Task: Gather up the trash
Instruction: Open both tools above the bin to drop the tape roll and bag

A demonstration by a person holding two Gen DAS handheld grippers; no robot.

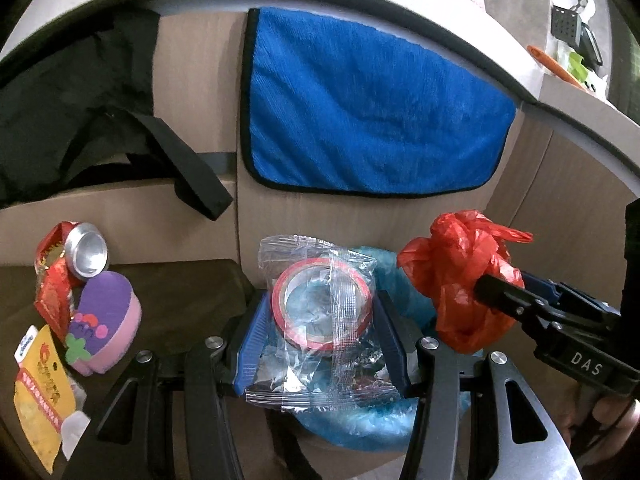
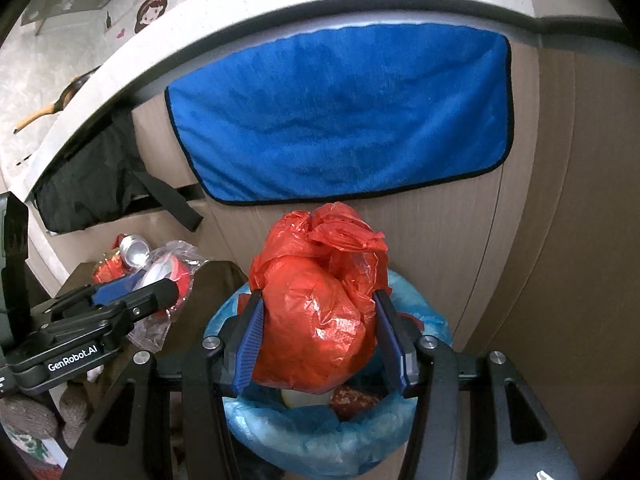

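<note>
Both pairs of my fingers are clamped on trash. On the left gripper (image 1: 324, 344), the blue pads (image 1: 250, 344) pinch a clear wrapper (image 1: 320, 320) with a red tape roll (image 1: 320, 308) inside. On the right gripper (image 2: 324, 344), the pads (image 2: 250, 344) squeeze a crumpled red bag (image 2: 316, 308). I hold both just above the bin's blue liner (image 2: 320, 436), which already has scraps in it. To the left, a crushed can (image 1: 86, 252), a purple sponge (image 1: 106, 320) and a yellow packet (image 1: 40, 396) lie on a dark surface. A blue towel (image 1: 372, 108) hangs on the cabinet behind.
</note>
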